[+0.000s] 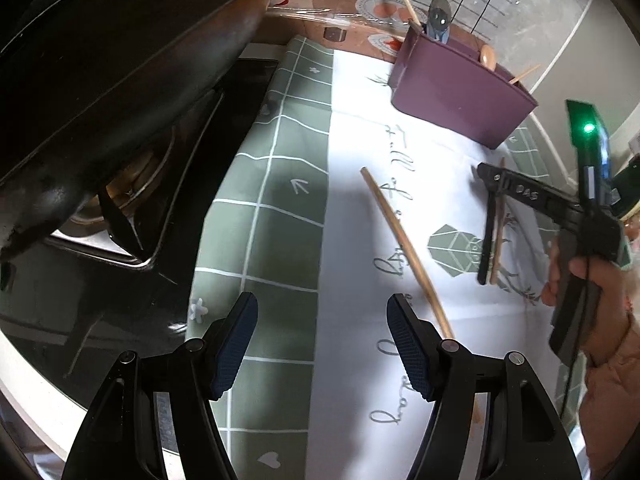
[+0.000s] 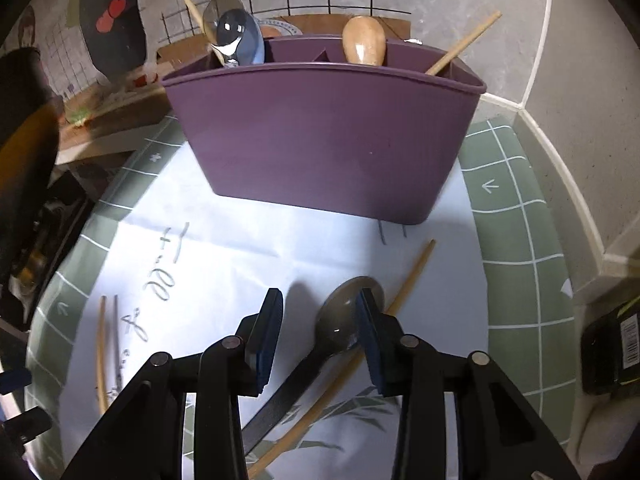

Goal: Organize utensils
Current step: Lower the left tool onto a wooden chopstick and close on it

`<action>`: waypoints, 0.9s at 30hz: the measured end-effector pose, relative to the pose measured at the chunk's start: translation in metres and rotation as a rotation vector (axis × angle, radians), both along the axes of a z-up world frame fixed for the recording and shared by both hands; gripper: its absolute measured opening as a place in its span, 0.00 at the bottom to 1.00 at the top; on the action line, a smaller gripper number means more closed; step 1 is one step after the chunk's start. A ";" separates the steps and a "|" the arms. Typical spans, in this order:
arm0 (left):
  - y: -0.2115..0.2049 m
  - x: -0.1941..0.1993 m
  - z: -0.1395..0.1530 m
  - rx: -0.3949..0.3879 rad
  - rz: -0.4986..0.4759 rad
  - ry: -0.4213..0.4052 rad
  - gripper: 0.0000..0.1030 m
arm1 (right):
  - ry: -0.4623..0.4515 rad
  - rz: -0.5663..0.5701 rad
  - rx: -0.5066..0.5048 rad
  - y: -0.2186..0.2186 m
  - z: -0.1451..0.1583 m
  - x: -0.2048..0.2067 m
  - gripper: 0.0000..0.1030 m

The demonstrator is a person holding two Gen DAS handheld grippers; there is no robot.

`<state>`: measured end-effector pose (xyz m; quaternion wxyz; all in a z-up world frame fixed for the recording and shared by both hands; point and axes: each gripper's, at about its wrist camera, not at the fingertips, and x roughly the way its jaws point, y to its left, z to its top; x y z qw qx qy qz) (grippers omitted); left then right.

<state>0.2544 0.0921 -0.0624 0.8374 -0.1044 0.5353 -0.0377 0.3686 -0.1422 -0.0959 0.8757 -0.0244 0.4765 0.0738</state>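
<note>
A purple utensil holder (image 2: 320,136) stands on the patterned cloth; it also shows in the left wrist view (image 1: 460,88). It holds a wooden spoon (image 2: 364,46), a chopstick (image 2: 464,46) and a blue-and-white ladle (image 2: 236,40). My right gripper (image 2: 320,332) is open and low over the cloth. A dark spoon (image 2: 344,316) and a wooden chopstick (image 2: 408,284) lie by its right finger. My left gripper (image 1: 322,344) is open and empty. Another chopstick (image 1: 404,248) lies just right of it. The right gripper (image 1: 490,232) shows there over a chopstick.
A black wok (image 1: 112,80) sits on the gas stove (image 1: 132,248) to the left. A cutting board (image 2: 104,120) lies behind the holder on the left. The tiled wall (image 2: 580,80) runs close on the right. A dark bottle (image 2: 612,352) stands at the right edge.
</note>
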 end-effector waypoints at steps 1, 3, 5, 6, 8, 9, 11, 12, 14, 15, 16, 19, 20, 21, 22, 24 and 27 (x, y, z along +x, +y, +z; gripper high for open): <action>-0.001 0.000 0.001 -0.011 -0.003 0.000 0.66 | 0.007 0.000 -0.004 -0.002 -0.002 0.001 0.37; -0.004 0.003 0.002 -0.039 -0.014 0.007 0.66 | 0.052 0.006 0.021 -0.006 -0.009 0.003 0.35; -0.011 0.009 0.002 -0.083 -0.030 0.022 0.66 | 0.044 0.016 0.043 -0.008 -0.009 0.000 0.31; -0.014 0.013 0.002 -0.105 -0.035 0.033 0.66 | 0.048 0.027 0.054 -0.009 -0.008 -0.002 0.29; -0.019 0.020 0.001 -0.149 -0.036 0.057 0.66 | 0.042 0.042 0.089 -0.013 -0.003 -0.009 0.19; -0.022 0.025 0.000 -0.158 -0.036 0.066 0.66 | 0.032 0.051 0.095 -0.015 0.002 -0.014 0.15; -0.031 0.033 -0.001 -0.120 -0.035 0.080 0.66 | 0.022 0.076 0.102 -0.018 0.010 -0.022 0.06; -0.035 0.036 -0.002 -0.109 -0.037 0.086 0.66 | 0.019 0.088 0.109 -0.020 0.014 -0.026 0.06; -0.042 0.045 -0.004 -0.100 -0.041 0.102 0.65 | 0.007 0.100 0.105 -0.024 0.020 -0.036 0.06; -0.044 0.049 -0.005 -0.093 -0.037 0.108 0.65 | 0.003 0.106 0.098 -0.025 0.023 -0.041 0.06; -0.046 0.054 -0.007 -0.083 -0.031 0.116 0.65 | 0.001 0.111 0.092 -0.027 0.024 -0.046 0.06; -0.049 0.068 -0.016 -0.073 -0.013 0.140 0.62 | -0.001 0.122 0.057 -0.030 0.027 -0.059 0.07; -0.051 0.073 -0.018 -0.064 -0.009 0.146 0.56 | -0.005 0.123 0.043 -0.030 0.027 -0.062 0.07; -0.052 0.077 -0.021 -0.056 -0.009 0.151 0.54 | -0.015 0.122 0.024 -0.032 0.028 -0.067 0.08; -0.056 0.080 -0.024 -0.044 -0.016 0.154 0.51 | -0.026 0.115 0.001 -0.035 0.029 -0.072 0.12; -0.062 0.084 -0.026 -0.006 -0.029 0.140 0.44 | -0.043 0.099 -0.043 -0.039 0.030 -0.076 0.20; -0.074 0.089 -0.026 0.044 -0.076 0.119 0.27 | -0.068 0.083 -0.062 -0.053 0.034 -0.083 0.45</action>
